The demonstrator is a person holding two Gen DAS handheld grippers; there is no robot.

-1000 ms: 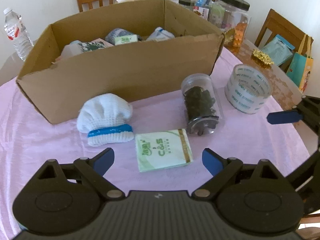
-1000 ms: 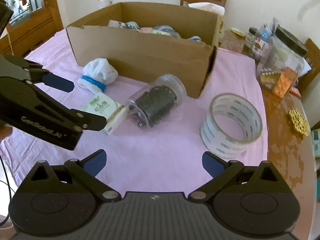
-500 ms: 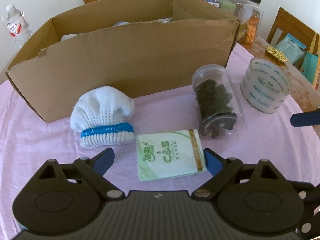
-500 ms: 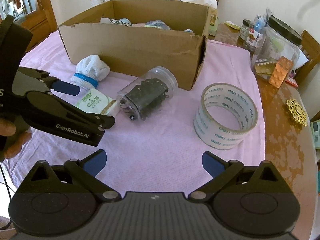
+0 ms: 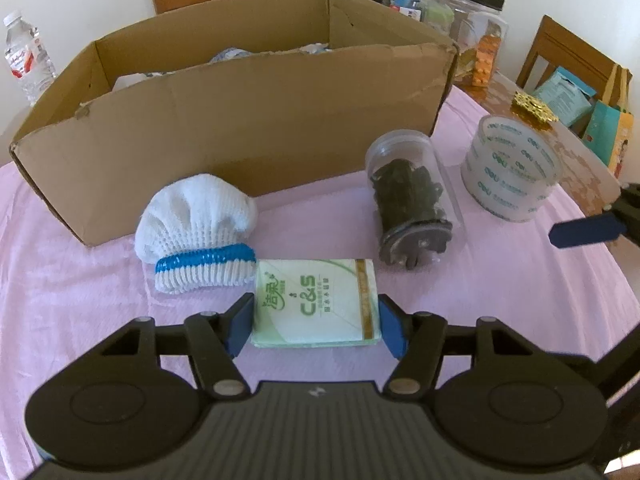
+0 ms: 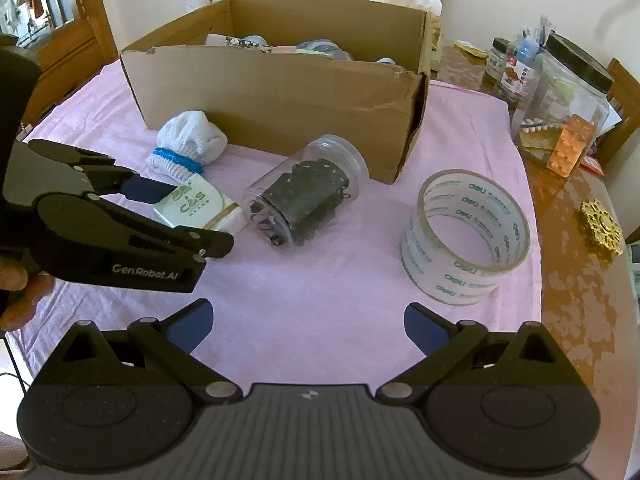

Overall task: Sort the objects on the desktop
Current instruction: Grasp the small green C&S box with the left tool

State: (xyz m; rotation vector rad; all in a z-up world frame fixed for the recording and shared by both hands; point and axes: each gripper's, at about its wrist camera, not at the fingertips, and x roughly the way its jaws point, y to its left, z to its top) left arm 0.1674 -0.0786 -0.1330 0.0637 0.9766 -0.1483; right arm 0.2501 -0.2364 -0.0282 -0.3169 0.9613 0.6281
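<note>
Two left gripper (image 5: 316,326) fingers (image 5: 239,325) closing around the tissue pack (image 5: 316,306).

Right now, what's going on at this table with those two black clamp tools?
A person is tidying loose things into the cardboard box. The left gripper is closing on a green tissue pack, its blue pads at both sides of it. The right gripper hangs open above bare pink cloth, holding nothing. A knitted white hat, a clear jar on its side and a tape roll lie outside the box.
</note>
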